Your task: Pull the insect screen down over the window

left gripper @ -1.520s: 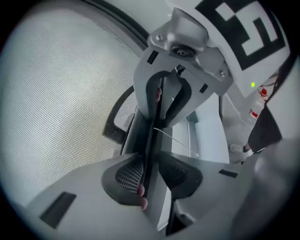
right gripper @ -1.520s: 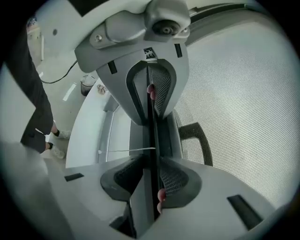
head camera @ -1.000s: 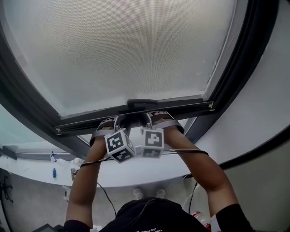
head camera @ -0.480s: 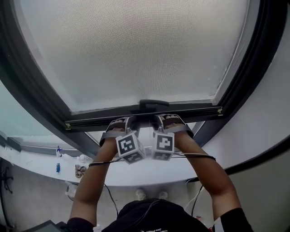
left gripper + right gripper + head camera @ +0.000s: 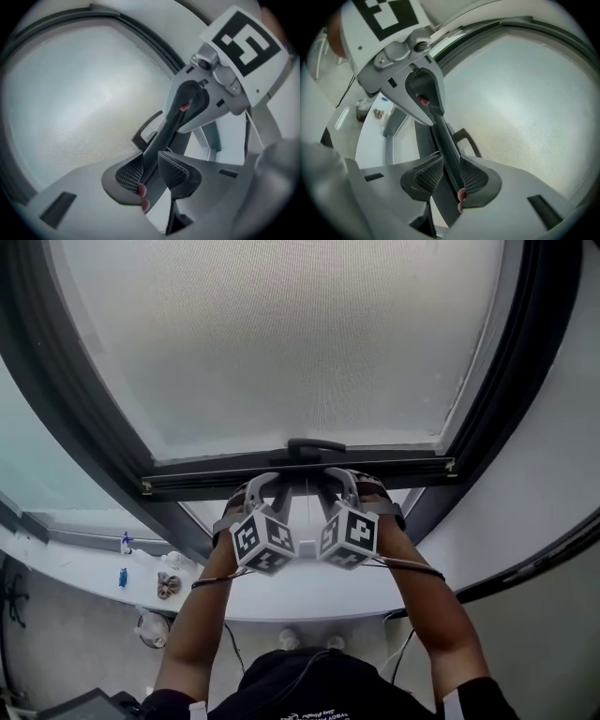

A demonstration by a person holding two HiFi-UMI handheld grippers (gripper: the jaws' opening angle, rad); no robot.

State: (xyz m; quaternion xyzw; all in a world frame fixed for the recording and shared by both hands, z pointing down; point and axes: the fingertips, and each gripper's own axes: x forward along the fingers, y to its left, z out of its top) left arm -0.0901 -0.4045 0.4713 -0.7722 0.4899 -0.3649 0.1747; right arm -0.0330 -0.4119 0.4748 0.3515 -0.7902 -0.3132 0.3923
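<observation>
The left gripper and the right gripper each pinch the bottom bar of the insect screen. The bar runs 9 to 3 o'clock, and the sill lies at 6 o'clock.

screen: pale insect screen fills dark window frame | bottom bar: handle at middle | left tongs, right tongs: side by side, tips at bar under handle | windowsill: small bottle
</observation>
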